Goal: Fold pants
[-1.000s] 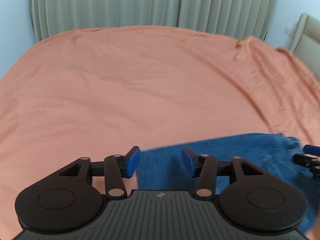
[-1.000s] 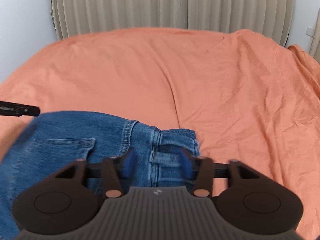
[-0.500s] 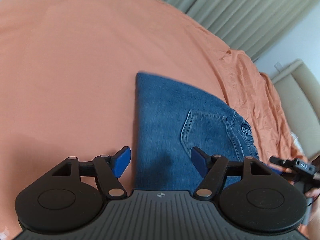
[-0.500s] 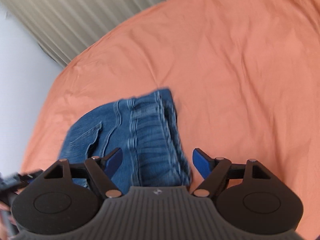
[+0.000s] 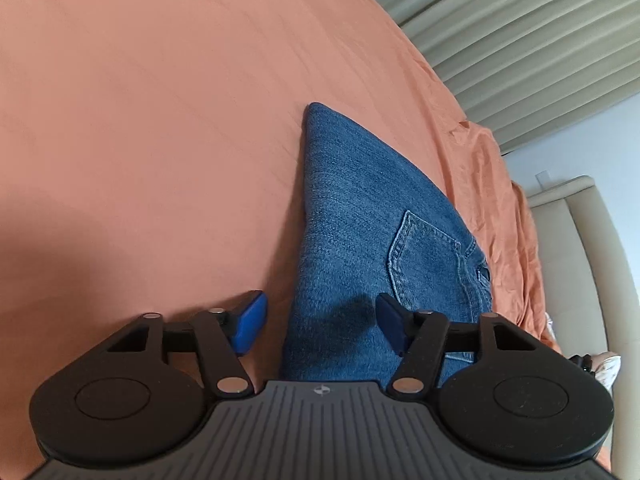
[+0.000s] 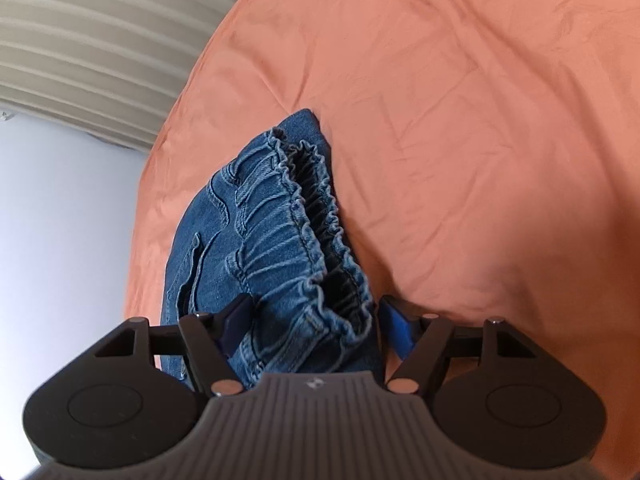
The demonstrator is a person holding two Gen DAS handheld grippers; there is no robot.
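Blue denim pants (image 5: 360,232) lie folded on the orange bed sheet (image 5: 140,120), back pocket up. My left gripper (image 5: 322,324) is open above the folded edge of the pants, its jaws wide apart and empty. In the right wrist view the pants' elastic waistband (image 6: 304,232) faces me, with the stacked layers showing. My right gripper (image 6: 316,326) is open, its jaws on either side of the waistband end, not closed on it.
The orange sheet (image 6: 480,120) covers the whole bed. Pleated beige curtains (image 5: 520,40) hang behind it, also in the right wrist view (image 6: 80,40). A cream headboard (image 5: 580,260) stands at the right. A white wall (image 6: 60,220) is at the left.
Both grippers opened wider, lifted and tilted down over the pants. The views swung from level to looking along the folded pants from each end.
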